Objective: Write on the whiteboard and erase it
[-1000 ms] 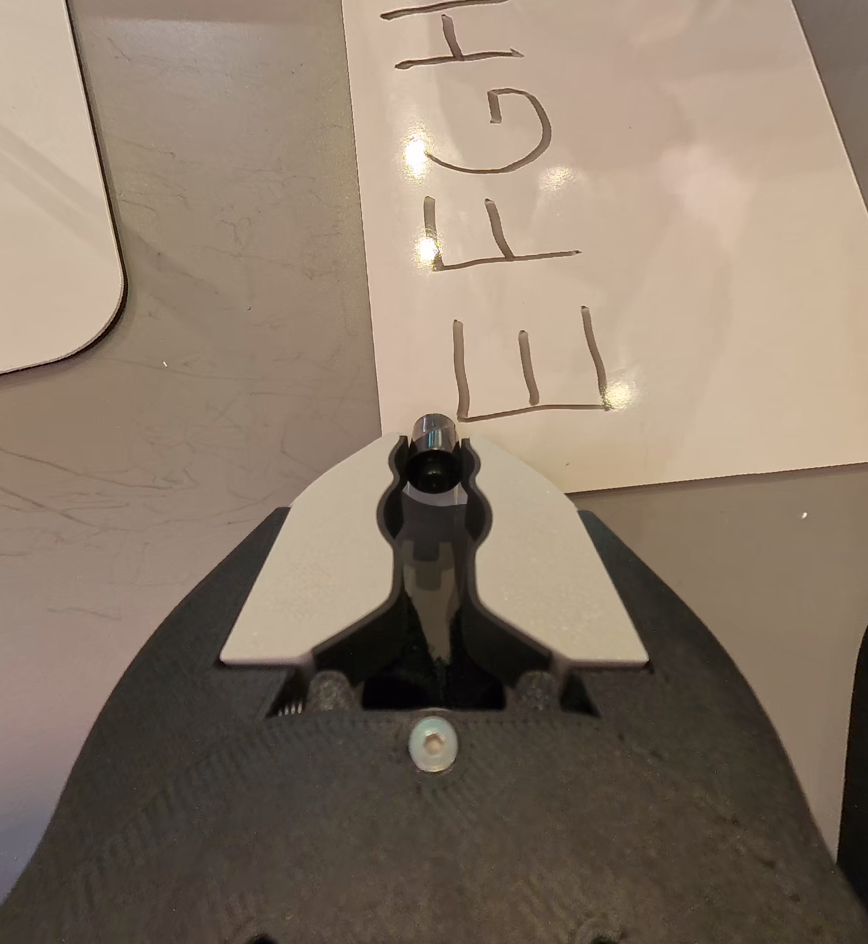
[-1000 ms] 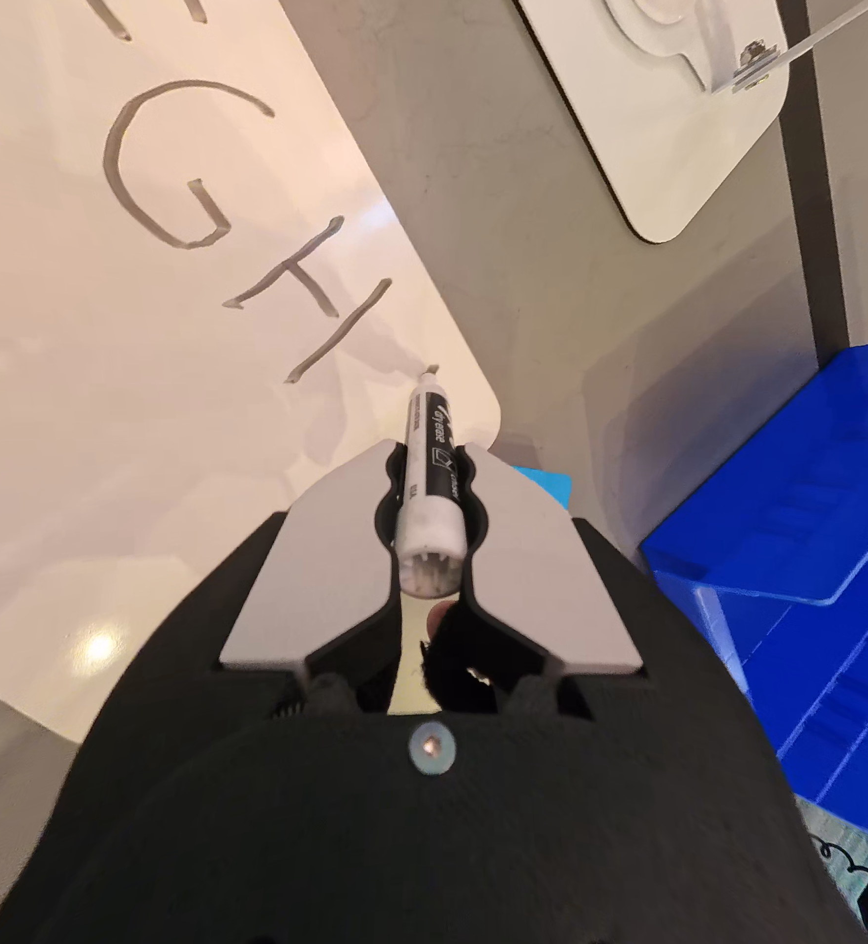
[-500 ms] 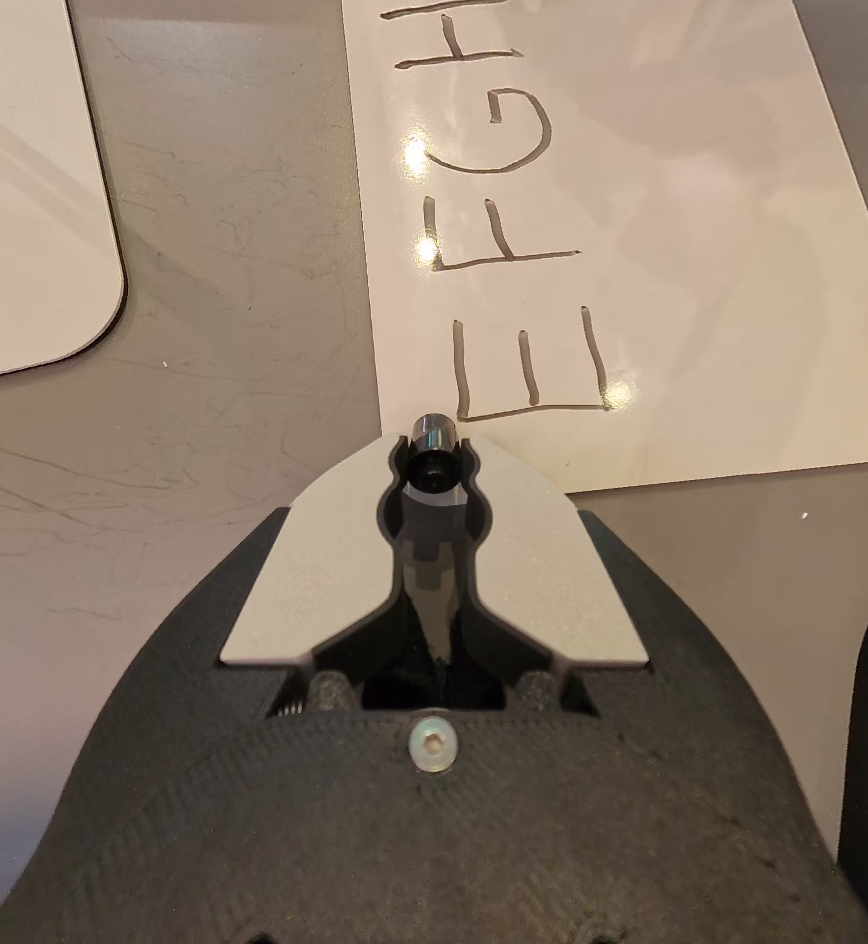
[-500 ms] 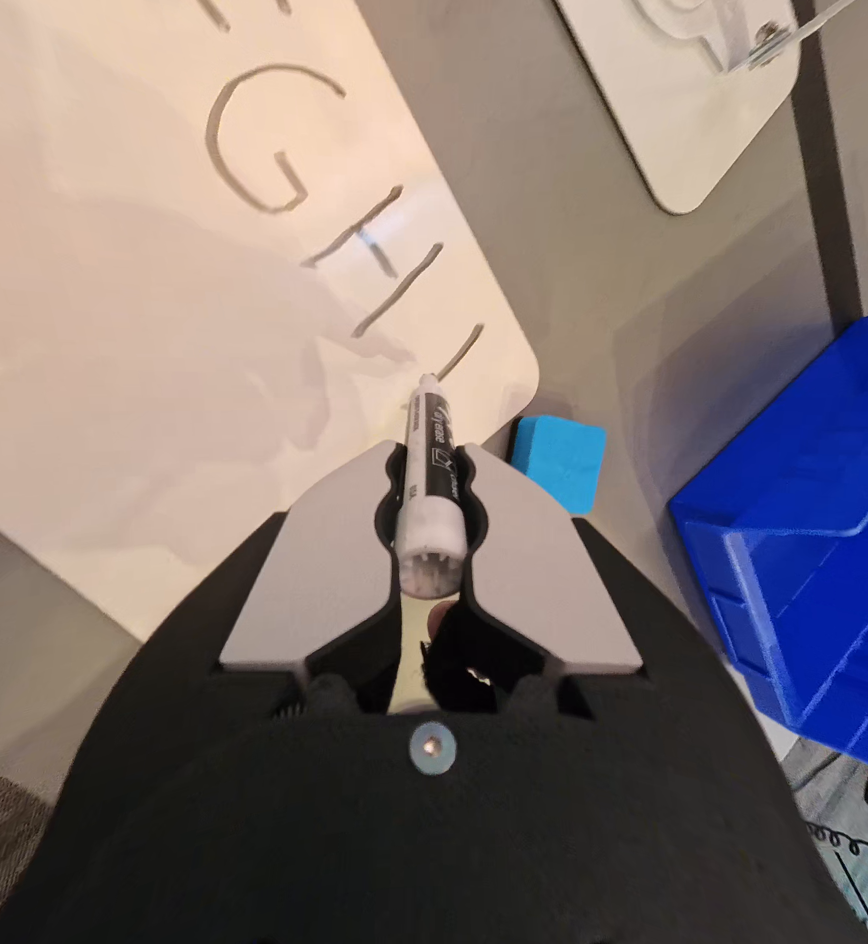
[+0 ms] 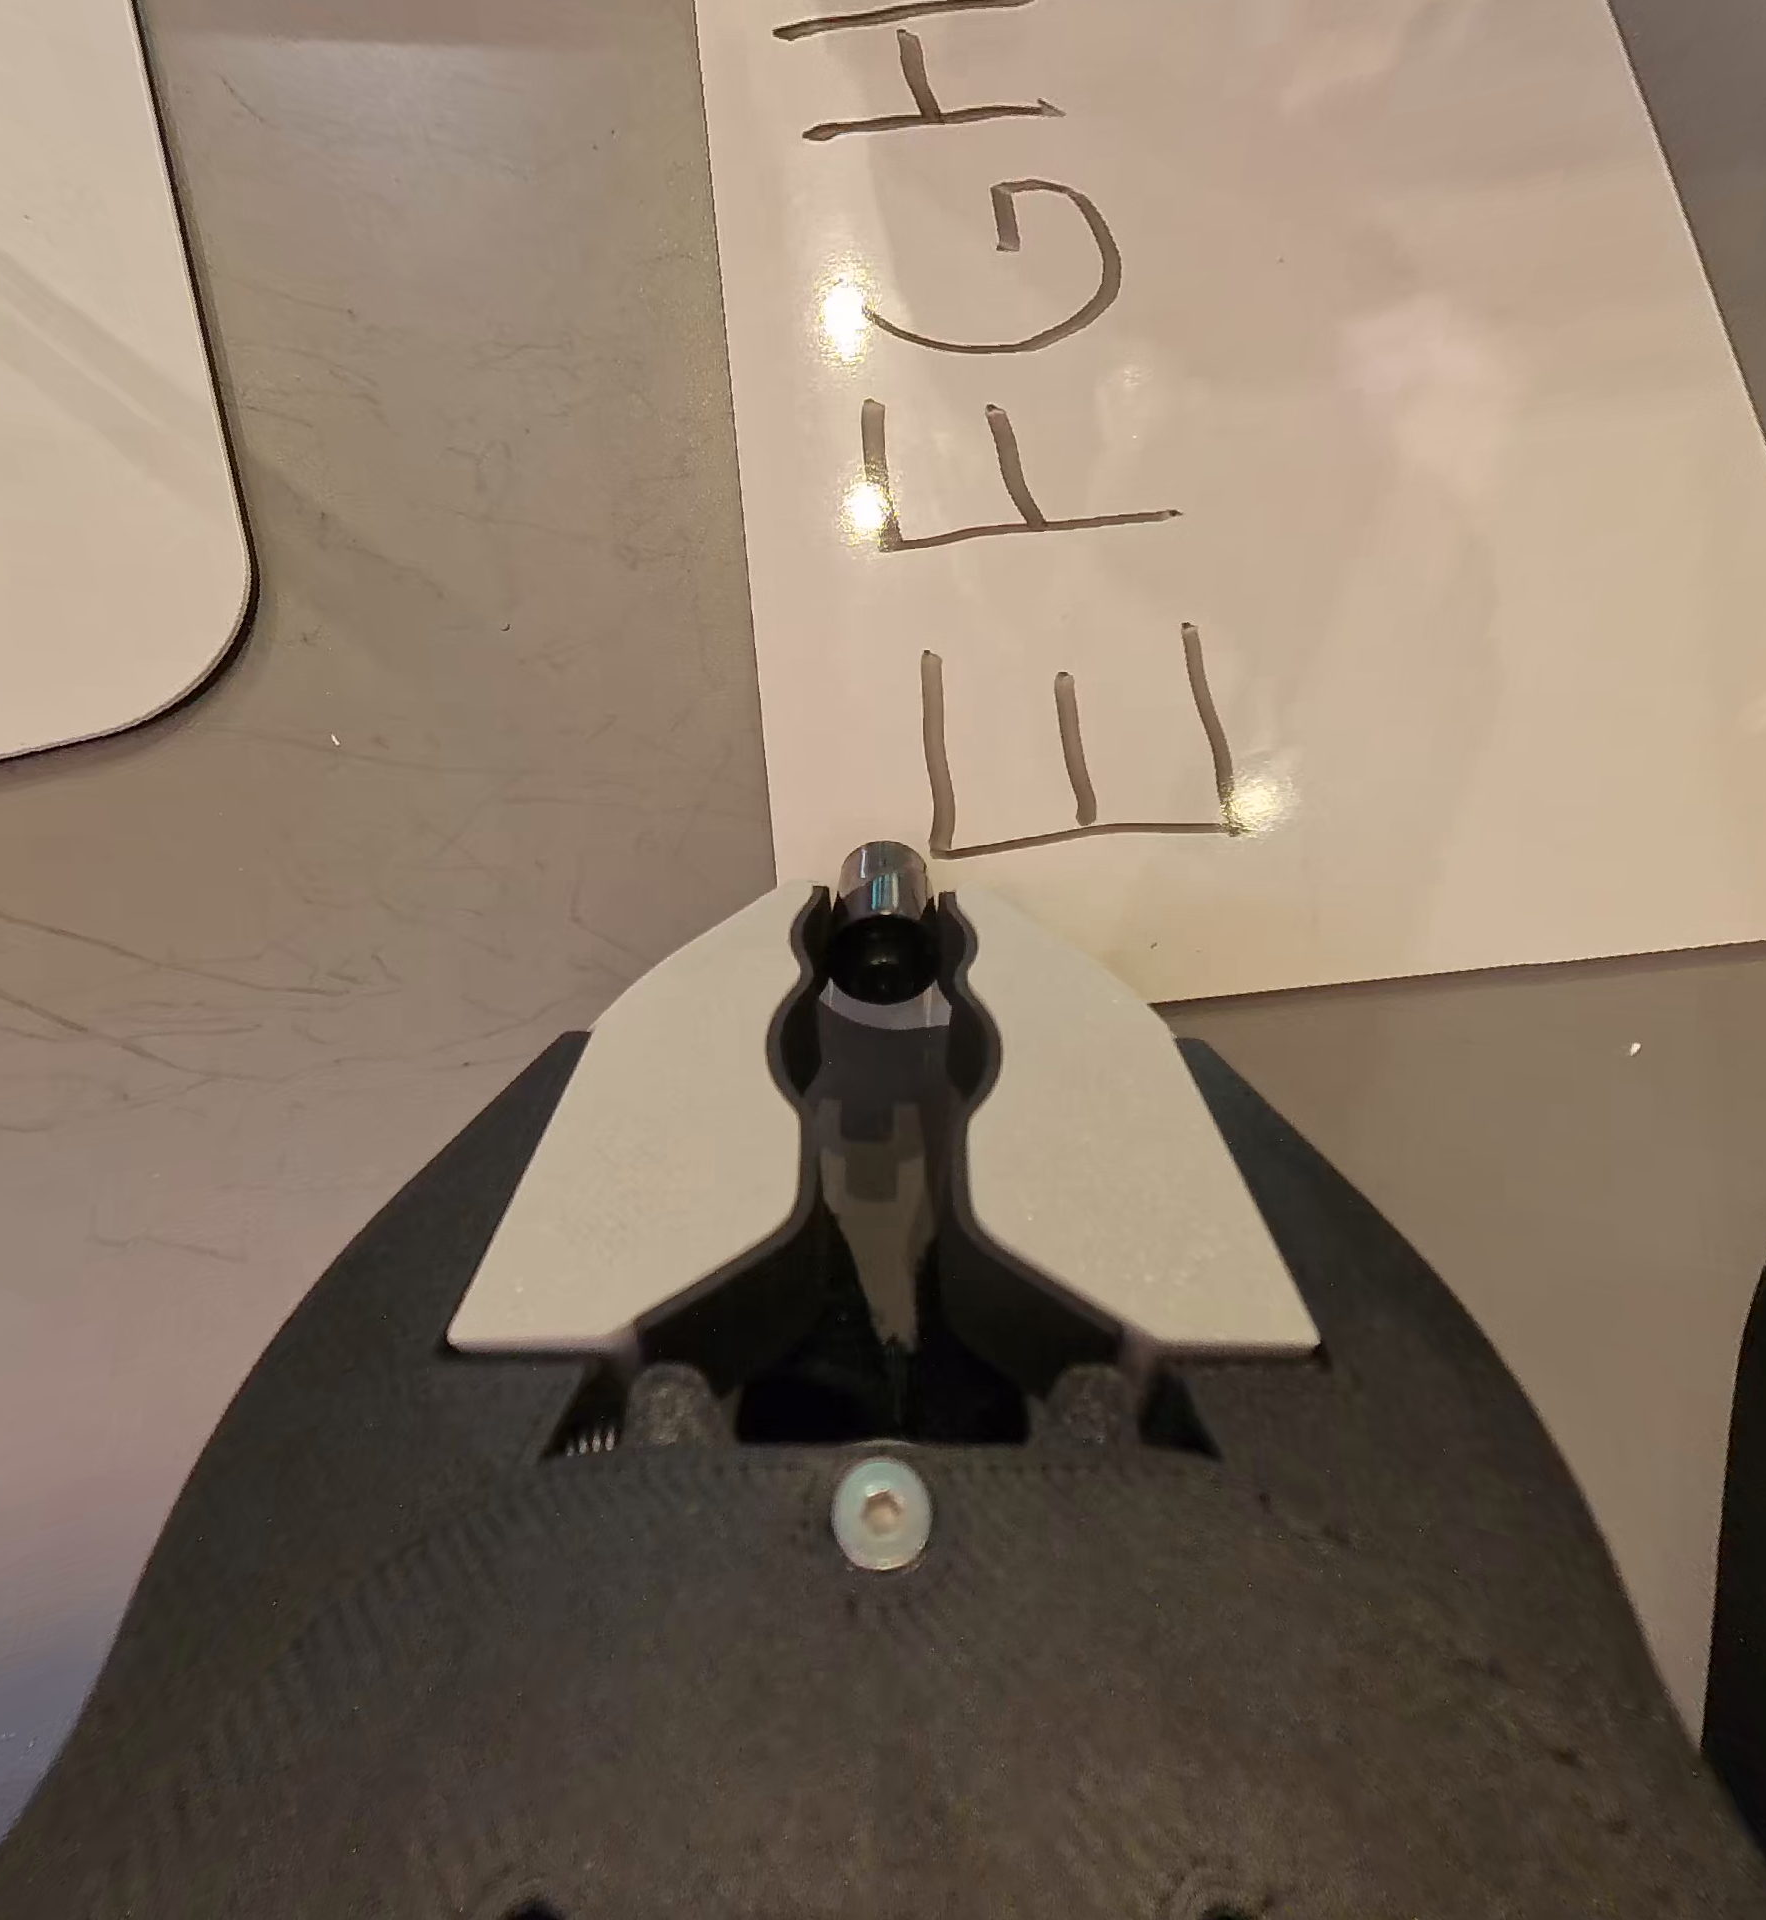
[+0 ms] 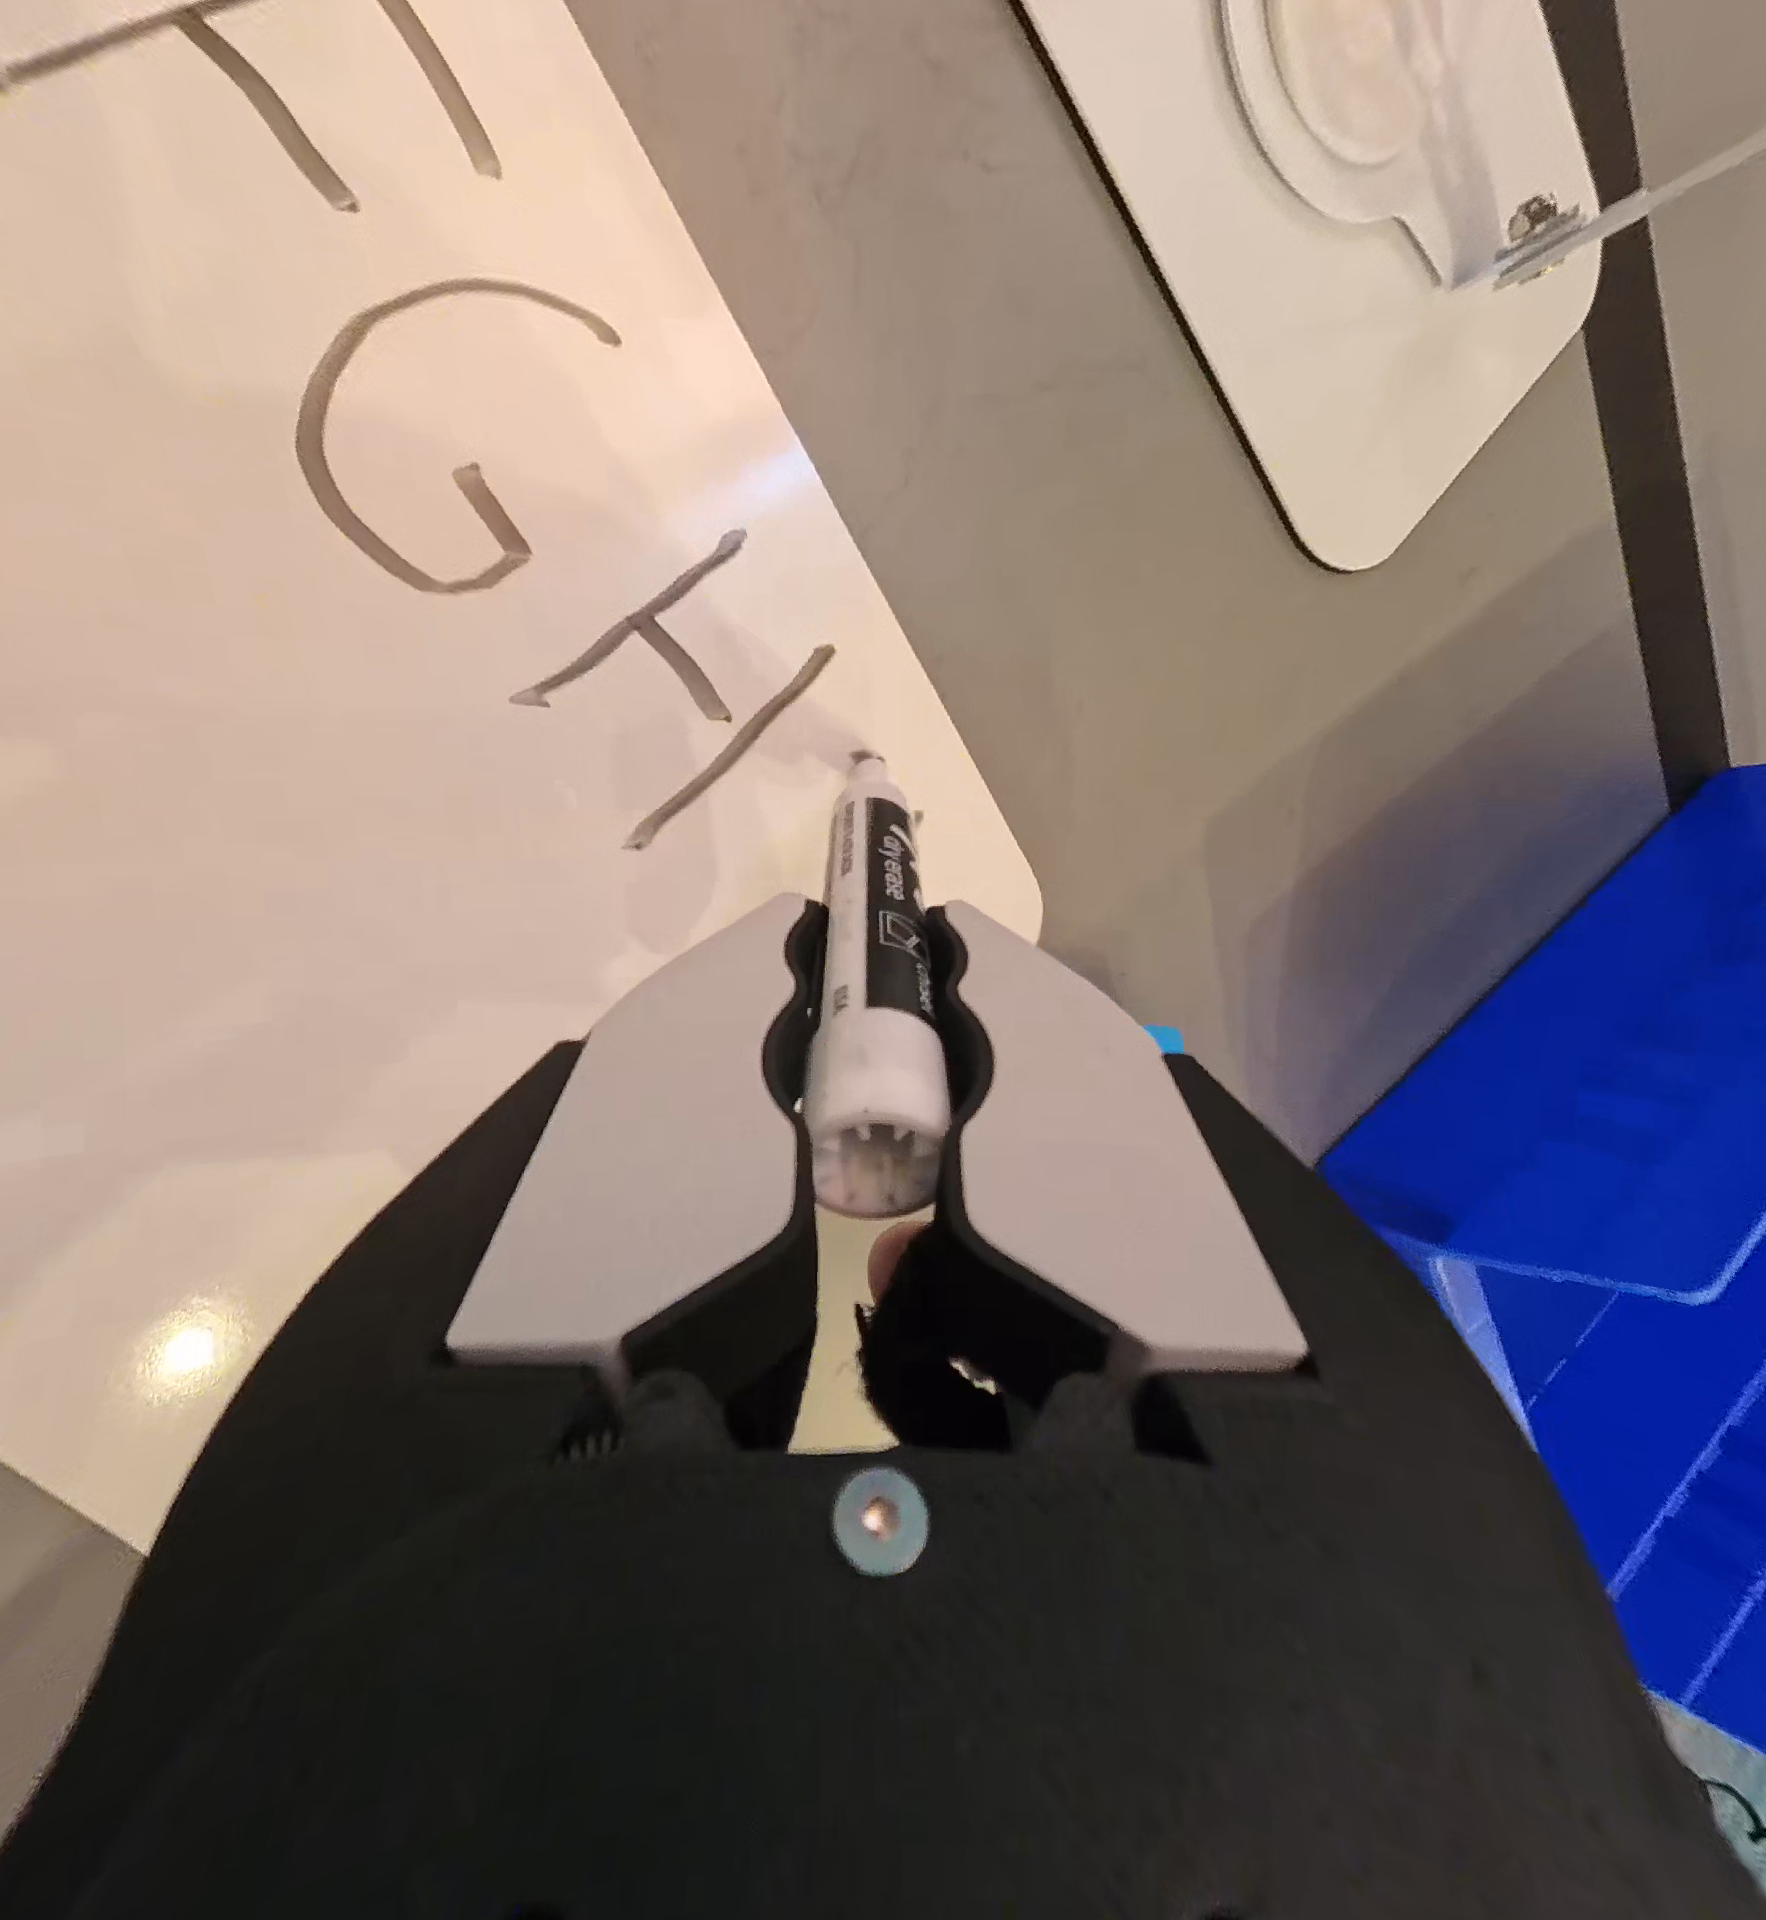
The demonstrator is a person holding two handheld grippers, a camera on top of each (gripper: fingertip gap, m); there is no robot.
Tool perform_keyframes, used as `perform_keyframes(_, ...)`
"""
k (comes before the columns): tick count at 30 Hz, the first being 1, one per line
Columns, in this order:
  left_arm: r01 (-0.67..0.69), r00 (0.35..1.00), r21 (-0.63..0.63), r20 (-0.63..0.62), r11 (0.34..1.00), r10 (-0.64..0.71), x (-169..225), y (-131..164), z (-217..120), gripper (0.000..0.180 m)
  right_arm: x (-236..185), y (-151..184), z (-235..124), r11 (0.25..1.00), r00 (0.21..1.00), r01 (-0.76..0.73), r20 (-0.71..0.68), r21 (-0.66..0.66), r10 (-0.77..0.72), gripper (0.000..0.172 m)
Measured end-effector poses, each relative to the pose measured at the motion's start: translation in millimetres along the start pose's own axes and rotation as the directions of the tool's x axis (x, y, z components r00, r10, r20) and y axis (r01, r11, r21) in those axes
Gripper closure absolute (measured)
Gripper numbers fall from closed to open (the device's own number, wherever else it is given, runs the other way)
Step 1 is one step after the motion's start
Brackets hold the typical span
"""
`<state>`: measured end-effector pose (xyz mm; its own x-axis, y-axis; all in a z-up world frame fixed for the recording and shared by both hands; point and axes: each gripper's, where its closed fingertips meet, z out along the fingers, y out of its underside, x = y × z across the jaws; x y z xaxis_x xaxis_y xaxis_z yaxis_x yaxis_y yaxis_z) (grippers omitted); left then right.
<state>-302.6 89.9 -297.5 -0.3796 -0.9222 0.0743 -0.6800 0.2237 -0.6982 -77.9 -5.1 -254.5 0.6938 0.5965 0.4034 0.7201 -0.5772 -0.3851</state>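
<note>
At the whiteboard [image 6: 183, 935] corner, right hand-held gripper [image 6: 874, 997] clamps the marker [image 6: 874, 997] mid-barrel: light, stiff, slick plastic. Left hand-held gripper [image 5: 884, 925] grips its black cap [image 5: 884, 904].

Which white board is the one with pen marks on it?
The big whiteboard under the marker tip carries the dark pen strokes. The smaller white board, farther off on the grey table, has none, only a white round fitting.

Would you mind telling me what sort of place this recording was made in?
Probably an indoor workbench or lab table, not a home: a scuffed grey tabletop, a small whiteboard lying flat on it, blue plastic storage bins beside it, and a white base plate fixed nearby.
</note>
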Motion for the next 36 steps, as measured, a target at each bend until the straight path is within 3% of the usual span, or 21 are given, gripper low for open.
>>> perform_keyframes(9,0.001,1.000,0.000,-0.001,1.000,-0.001,0.0,0.0,0.1,0.161,16.1,20.9,-5.1,0.999,0.998,-0.033,-0.047,-0.026,0.032,0.151)
perform_keyframes(14,0.001,1.000,0.000,-0.001,1.000,-0.001,0.0,0.1,0.1,0.161,-5.3,12.1,-22.3,0.999,0.999,-0.033,0.024,0.028,0.033,0.151)
perform_keyframes(21,0.001,1.000,0.000,-0.001,1.000,-0.001,0.0,0.1,0.2,0.161,-35.0,23.7,-29.4,1.000,0.997,-0.021,0.069,0.002,0.020,0.151)
perform_keyframes(36,0.002,1.000,0.000,-0.002,1.000,-0.002,-0.2,0.1,0.0,0.161,-15.2,56.4,-34.9,0.995,0.996,-0.080,0.021,-0.053,0.082,0.151)
